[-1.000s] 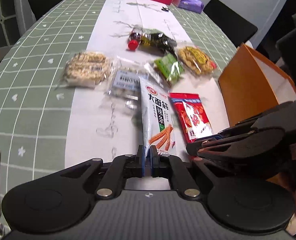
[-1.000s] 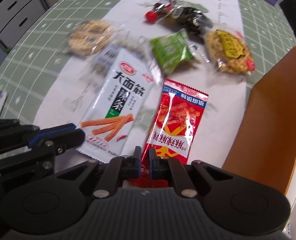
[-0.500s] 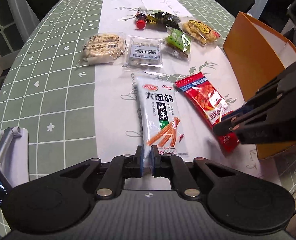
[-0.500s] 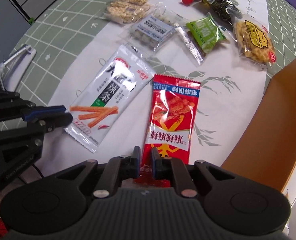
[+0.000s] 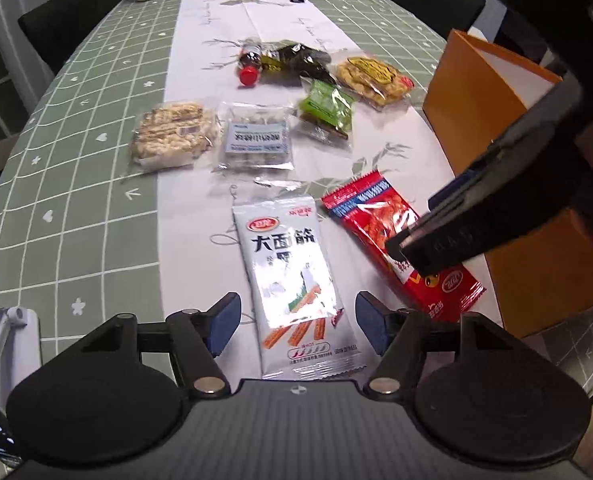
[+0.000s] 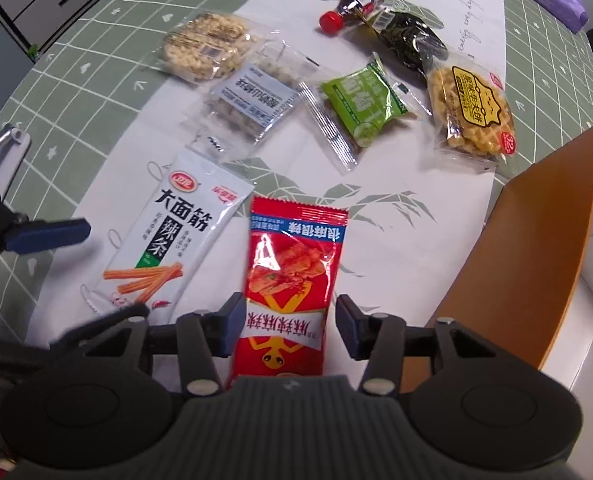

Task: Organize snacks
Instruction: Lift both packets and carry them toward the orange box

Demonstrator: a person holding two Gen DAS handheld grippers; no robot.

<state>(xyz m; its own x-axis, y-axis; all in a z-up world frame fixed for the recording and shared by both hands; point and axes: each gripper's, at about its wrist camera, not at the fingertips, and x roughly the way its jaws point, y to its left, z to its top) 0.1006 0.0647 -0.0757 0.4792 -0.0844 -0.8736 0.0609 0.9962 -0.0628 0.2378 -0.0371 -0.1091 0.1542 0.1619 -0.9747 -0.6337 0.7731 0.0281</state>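
My left gripper (image 5: 298,322) is open, its jaws standing either side of the near end of a white spicy-strip packet (image 5: 292,276) lying flat on the table runner. My right gripper (image 6: 288,330) is open too, its jaws either side of the near end of a red snack packet (image 6: 292,280). The white packet (image 6: 176,240) lies left of the red one. The red packet (image 5: 400,240) shows in the left wrist view, partly hidden by the right gripper. An orange box (image 6: 544,264) stands open at the right.
Farther back lie a rice-cracker pack (image 5: 172,134), a clear pack with a pale label (image 5: 256,140), a green packet (image 5: 326,106), a yellow waffle pack (image 5: 372,78), a dark packet (image 5: 296,60) and a small red-capped bottle (image 5: 250,64). Chairs and clutter stand at the far end.
Both grippers were shut on their packets' near ends; both have opened, and the packets lie flat on the table. Both cameras have pulled back and up.
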